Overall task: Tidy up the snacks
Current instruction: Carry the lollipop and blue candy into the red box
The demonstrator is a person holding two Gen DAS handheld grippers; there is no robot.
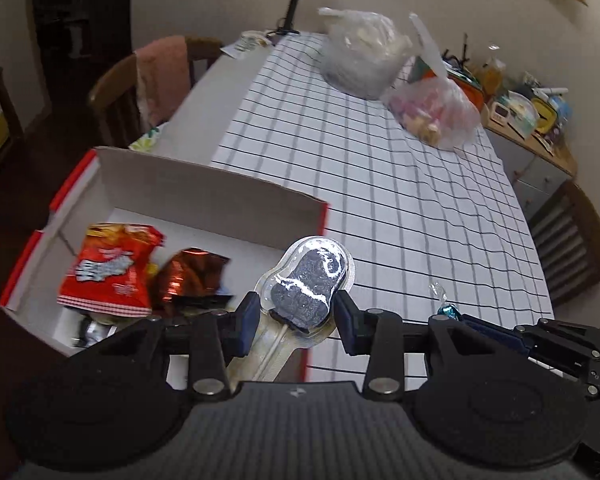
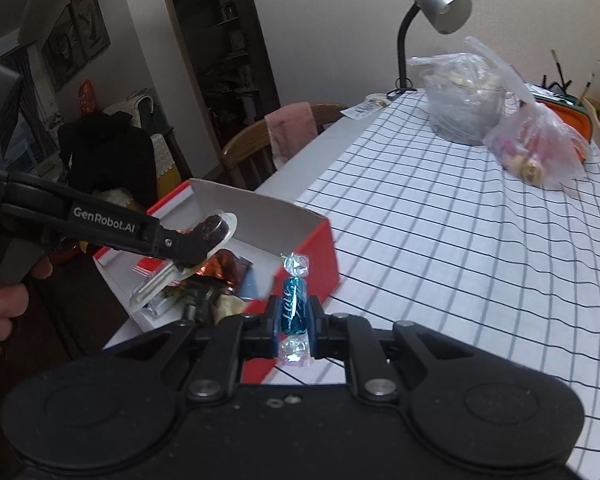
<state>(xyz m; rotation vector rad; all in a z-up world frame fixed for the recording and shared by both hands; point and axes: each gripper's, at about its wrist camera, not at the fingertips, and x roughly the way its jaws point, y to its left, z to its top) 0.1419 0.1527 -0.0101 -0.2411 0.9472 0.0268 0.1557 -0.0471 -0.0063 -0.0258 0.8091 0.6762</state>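
My left gripper [image 1: 296, 314] is shut on a dark lollipop in a clear blister pack [image 1: 306, 284], held over the right end of a red-and-white box [image 1: 204, 184]. In that box lie a red snack bag [image 1: 108, 272] and a copper foil packet [image 1: 192, 276]. My right gripper [image 2: 294, 322] is shut on a teal twist-wrapped candy [image 2: 294, 304], just right of the box [image 2: 312, 256]. The right wrist view shows the left gripper [image 2: 204, 246] with the lollipop [image 2: 216, 228] above the box, and a hand [image 2: 0, 308] on its handle. In the left wrist view the candy [image 1: 446, 308] peeks out at lower right.
A checked tablecloth [image 1: 380, 184] covers the table. Two plastic bags stand at the far end, one clear over a bowl [image 1: 360, 56], one with pink contents [image 1: 436, 108]. A desk lamp [image 2: 436, 12] stands behind them. Wooden chairs [image 1: 140, 84] flank the table, and a cluttered shelf [image 1: 532, 116] lies right.
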